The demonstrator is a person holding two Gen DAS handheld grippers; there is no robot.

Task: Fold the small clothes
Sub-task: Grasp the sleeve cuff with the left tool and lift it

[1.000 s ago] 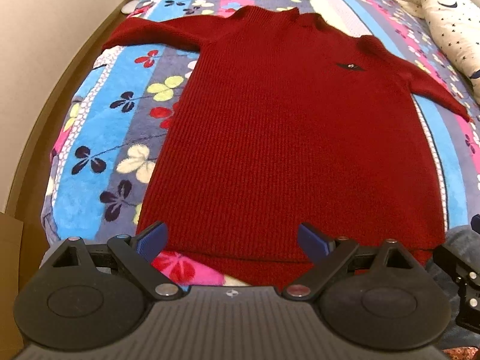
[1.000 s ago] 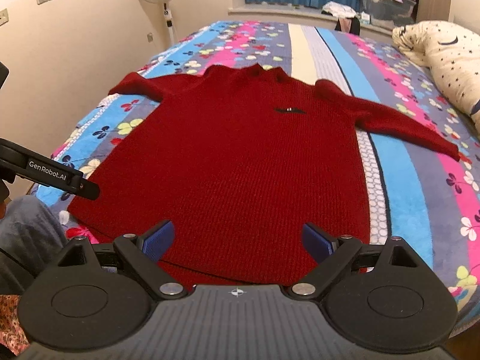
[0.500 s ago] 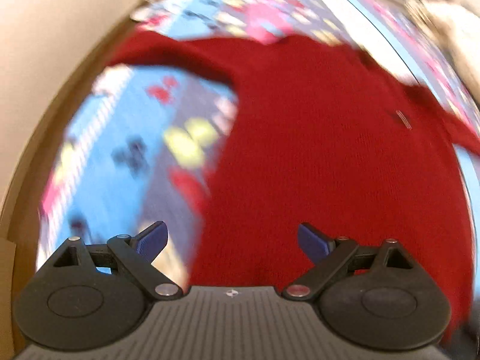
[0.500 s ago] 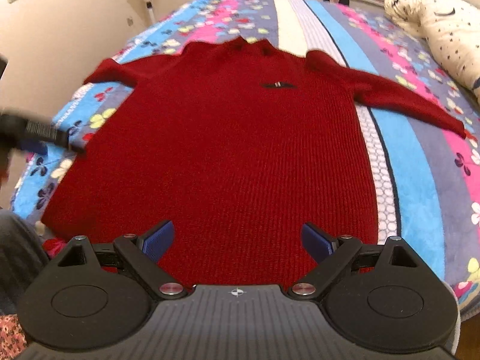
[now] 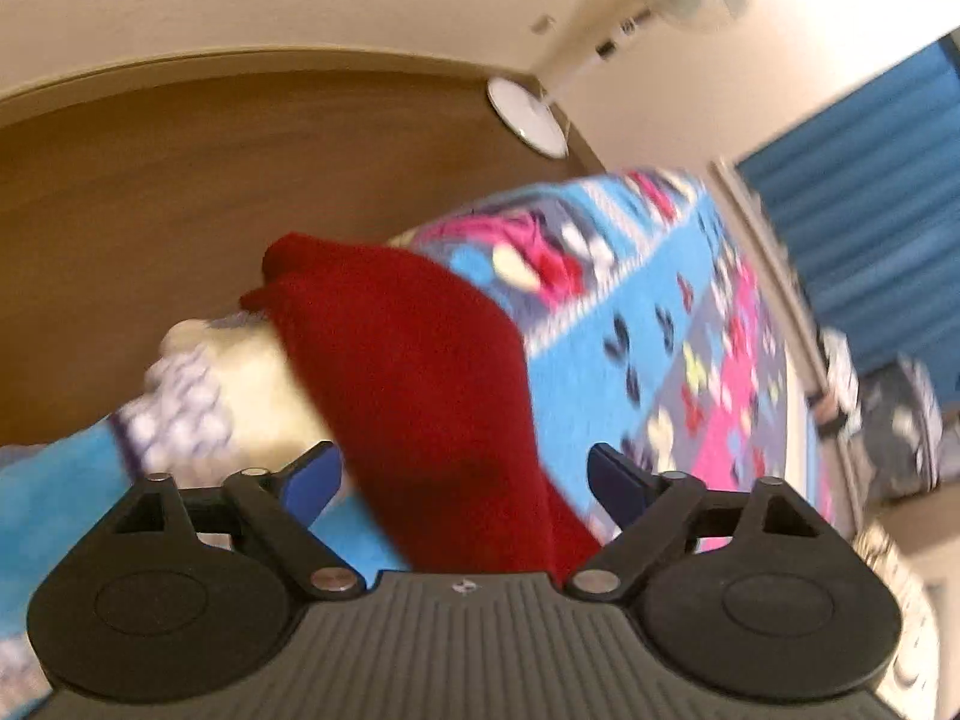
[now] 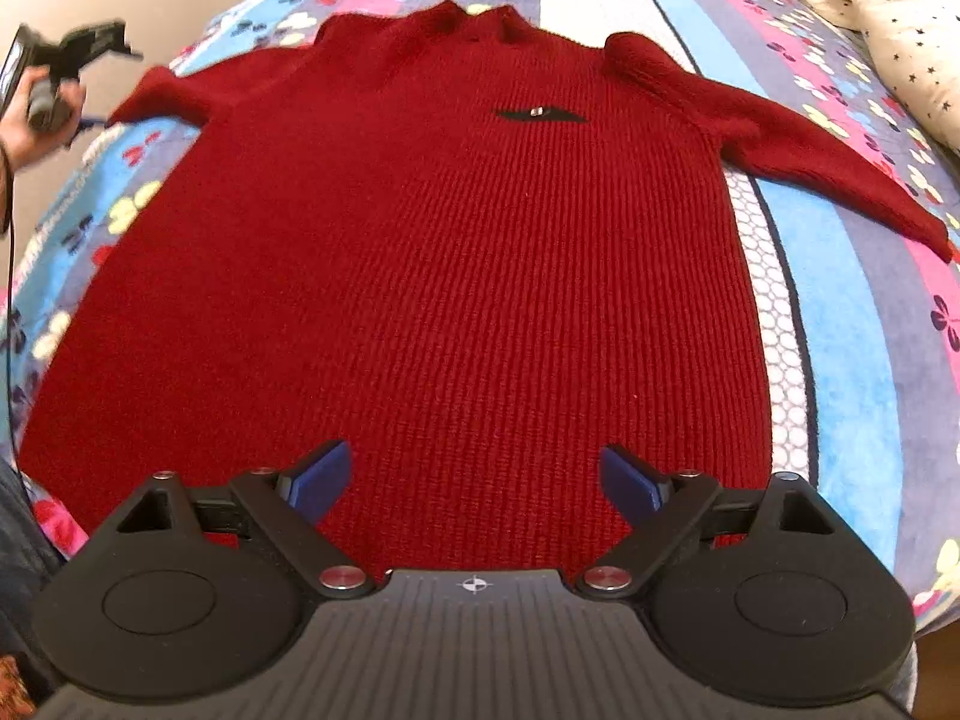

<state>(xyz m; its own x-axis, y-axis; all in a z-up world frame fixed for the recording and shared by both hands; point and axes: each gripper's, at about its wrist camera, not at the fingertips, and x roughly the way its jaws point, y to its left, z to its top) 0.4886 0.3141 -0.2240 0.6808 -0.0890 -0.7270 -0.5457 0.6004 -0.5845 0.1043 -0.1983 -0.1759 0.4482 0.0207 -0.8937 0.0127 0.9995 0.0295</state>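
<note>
Right gripper (image 6: 474, 480) hovers over the hem, jaws apart, nothing between them. Red knit sweater (image 6: 420, 240) lies flat on the floral bedspread (image 6: 840, 312), long axis running away toward the collar. Left gripper (image 5: 462, 480), jaws closing but not yet gripping, straddles the left sleeve (image 5: 408, 348) at the bed edge; left is nearer that cuff.

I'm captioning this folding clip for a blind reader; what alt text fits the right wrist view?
A red knit sweater lies flat, sleeves spread, on a floral striped bedspread, with the open right gripper above its hem. At far left a hand holds the left gripper near one sleeve.
</note>
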